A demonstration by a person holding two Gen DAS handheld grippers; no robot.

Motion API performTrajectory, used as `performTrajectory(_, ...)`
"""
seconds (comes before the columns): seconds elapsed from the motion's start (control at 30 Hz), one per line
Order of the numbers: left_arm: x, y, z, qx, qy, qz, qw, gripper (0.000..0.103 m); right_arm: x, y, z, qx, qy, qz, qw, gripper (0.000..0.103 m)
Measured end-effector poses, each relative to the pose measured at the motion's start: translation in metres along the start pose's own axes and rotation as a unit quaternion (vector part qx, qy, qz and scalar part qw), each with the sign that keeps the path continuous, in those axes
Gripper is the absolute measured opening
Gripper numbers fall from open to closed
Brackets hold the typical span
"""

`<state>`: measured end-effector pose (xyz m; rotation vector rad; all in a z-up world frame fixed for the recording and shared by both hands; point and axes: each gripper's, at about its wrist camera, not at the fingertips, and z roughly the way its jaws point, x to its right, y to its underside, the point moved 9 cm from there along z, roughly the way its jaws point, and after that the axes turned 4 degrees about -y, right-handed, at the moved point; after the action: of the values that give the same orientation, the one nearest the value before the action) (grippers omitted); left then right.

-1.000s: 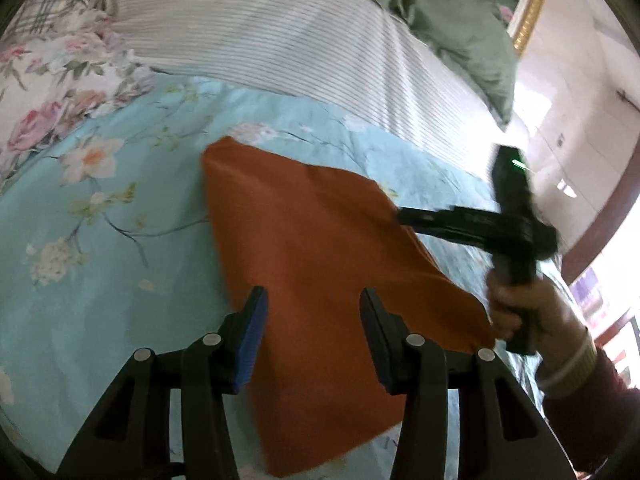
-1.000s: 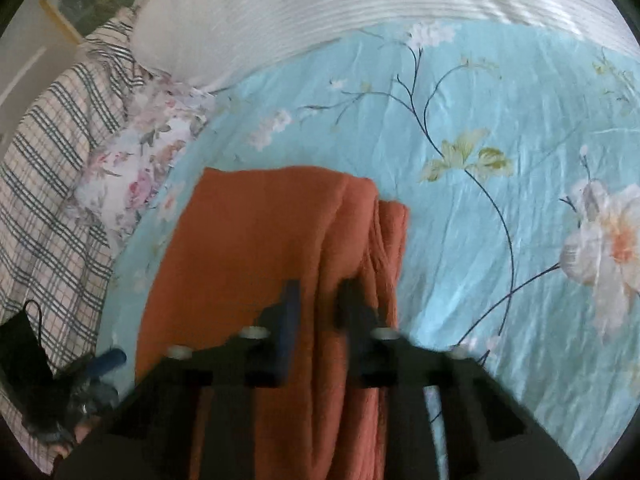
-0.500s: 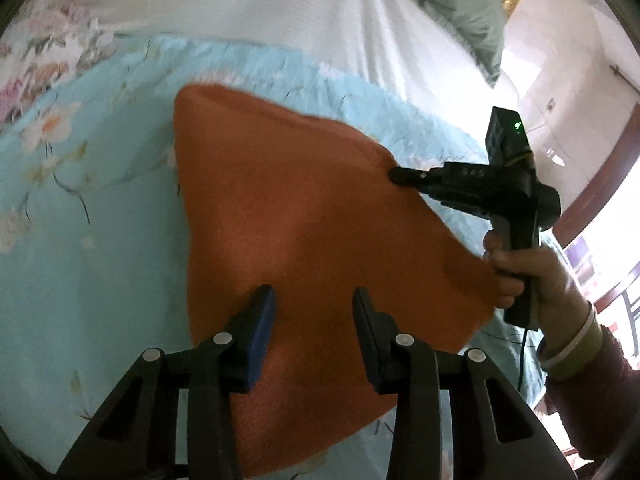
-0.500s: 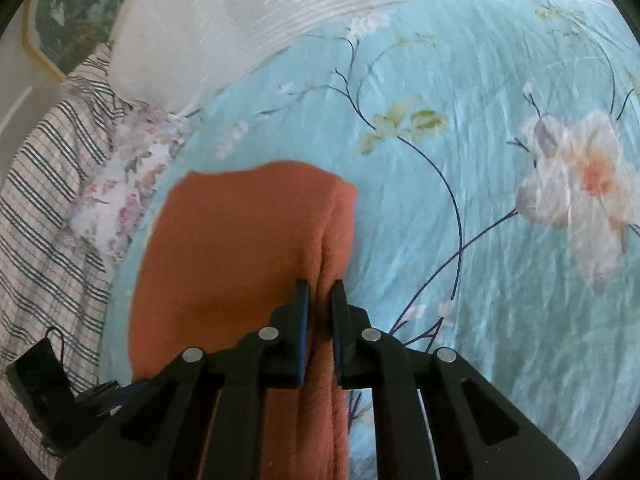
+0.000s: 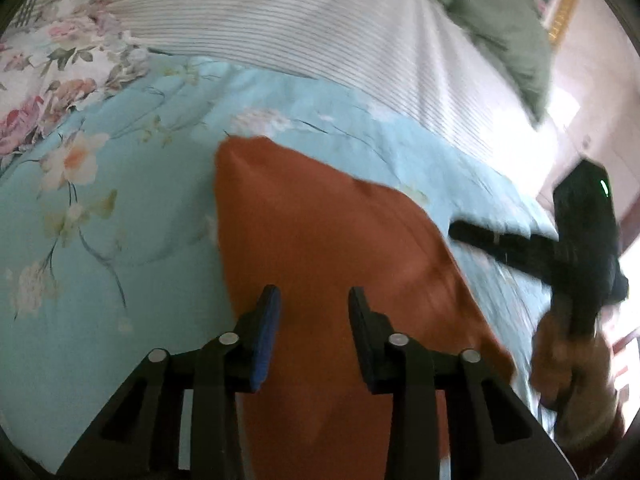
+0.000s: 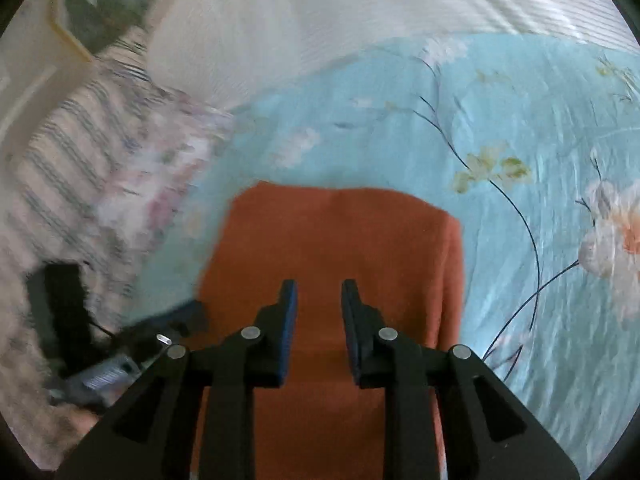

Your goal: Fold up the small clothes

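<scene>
Hovering over folded rust-orange knit cloth [image 5: 340, 248] on pale-blue floral bedspread [image 5: 100, 240], left gripper [image 5: 314, 300] and right gripper [image 6: 319, 292] both parted, empty.

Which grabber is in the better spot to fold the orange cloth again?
Probably the right gripper: its open jaws sit near the orange cloth's doubled edge. The left gripper, also open, hovers over the flat middle.

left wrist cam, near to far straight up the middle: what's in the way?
left gripper → orange cloth → blue floral sheet → white striped bedding
</scene>
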<state>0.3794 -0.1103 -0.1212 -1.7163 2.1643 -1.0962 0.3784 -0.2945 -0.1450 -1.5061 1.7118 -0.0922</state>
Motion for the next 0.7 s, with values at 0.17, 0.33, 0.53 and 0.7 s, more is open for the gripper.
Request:
performTrajectory(0.17, -0.025, -0.012, 0.054, -0.048, -0.039, -0.007, 0.9981, 0.007, 0.039, 0.002, 0.016, 0.024, 0.014, 0.039, 0.999, 0.000)
performTrajectory(0.33, -0.027, -0.015, 0.055, -0.046, -0.043, 0.002, 0.9980, 0.005, 0.032, 0.002, 0.010, 0.019, 0.022, 0.032, 0.999, 0.001)
performTrajectory(0.53, -0.016, 0.008, 0.010, -0.024, -0.023, 0.006, 0.9994, 0.005, 0.008, 0.031, -0.034, 0.016, -0.002, 0.017, 1.000, 0.004)
performTrajectory(0.7, 0.008, 0.051, -0.036, -0.008, 0.021, 0.036, 0.9991, 0.005, -0.004, 0.085, -0.058, 0.001, -0.015, 0.006, 1.000, 0.004)
